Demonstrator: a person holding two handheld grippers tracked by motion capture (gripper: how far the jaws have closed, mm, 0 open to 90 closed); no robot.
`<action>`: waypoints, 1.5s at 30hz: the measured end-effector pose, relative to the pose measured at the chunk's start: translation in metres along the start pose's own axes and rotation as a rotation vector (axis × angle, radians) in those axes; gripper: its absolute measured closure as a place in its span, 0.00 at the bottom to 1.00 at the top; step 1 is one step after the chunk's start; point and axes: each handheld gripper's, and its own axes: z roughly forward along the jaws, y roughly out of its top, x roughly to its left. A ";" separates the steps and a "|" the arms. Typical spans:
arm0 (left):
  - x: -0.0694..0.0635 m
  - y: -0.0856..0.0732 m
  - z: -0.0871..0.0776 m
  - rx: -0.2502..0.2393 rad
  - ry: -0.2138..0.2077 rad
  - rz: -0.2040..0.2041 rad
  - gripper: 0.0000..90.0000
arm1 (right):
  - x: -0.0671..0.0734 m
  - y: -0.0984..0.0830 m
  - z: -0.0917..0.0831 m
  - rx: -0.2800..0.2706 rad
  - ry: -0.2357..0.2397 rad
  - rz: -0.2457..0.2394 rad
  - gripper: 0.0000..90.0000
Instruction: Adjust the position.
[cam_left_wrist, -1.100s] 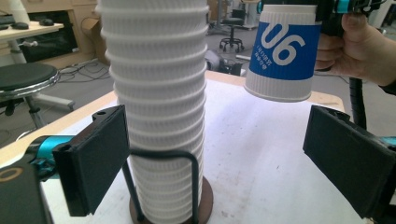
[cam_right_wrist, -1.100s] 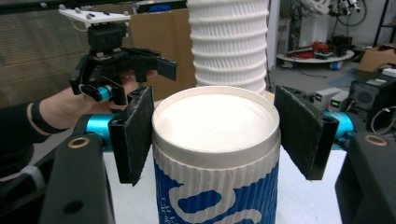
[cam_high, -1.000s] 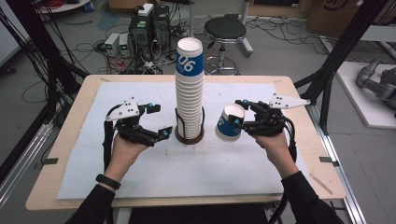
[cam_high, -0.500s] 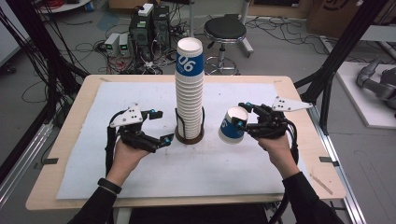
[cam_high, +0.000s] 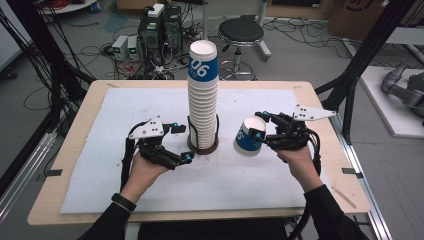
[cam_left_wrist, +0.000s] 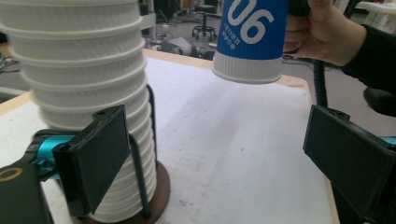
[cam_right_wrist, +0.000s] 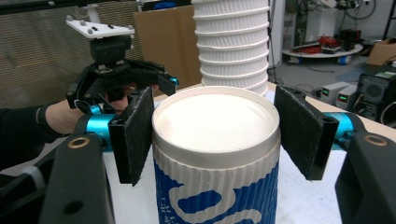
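From the high view I had the right gripper (cam_high: 256, 131) pinching a blue-and-white paper cup (cam_high: 249, 137) by its upper wall, the cup lifted clear of the counter (cam_high: 100, 100) and tilted, its open mouth turned up and toward the stack. In the right gripper view the two black pads sat pressed against opposite sides of the cup's (cam_right_wrist: 217, 158) ribbed wall just under the rim, and I could see straight into its white inside. The tall stack of cups (cam_high: 202, 100) stood upright in the middle of the counter, its foot seated in a dark round holder (cam_high: 202, 146) with thin upright wires; the top cup of that stack carried the same blue band with white numerals. The held cup hung just to the right of the stack, apart from it. My left gripper (cam_high: 182, 142) was on the other side, low by the holder, with its jaws spread wide and nothing between them. In the left gripper view one pad (cam_left_wrist: 98, 163) lay close against the lower cups of the stack (cam_left_wrist: 84, 93), though I could not tell whether it touched, while the other pad (cam_left_wrist: 350, 158) stood well off over the white sheet (cam_left_wrist: 224, 154) covering the counter.
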 end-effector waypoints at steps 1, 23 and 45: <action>-0.001 0.000 0.002 -0.001 -0.006 0.001 0.08 | 0.001 0.001 0.000 0.002 0.020 -0.008 0.36; -0.028 0.000 0.043 0.030 -0.195 -0.015 0.08 | 0.017 0.001 0.017 0.039 0.131 -0.048 0.36; -0.039 -0.009 0.064 0.031 -0.206 -0.005 0.08 | 0.037 -0.003 0.041 0.078 0.237 -0.062 0.36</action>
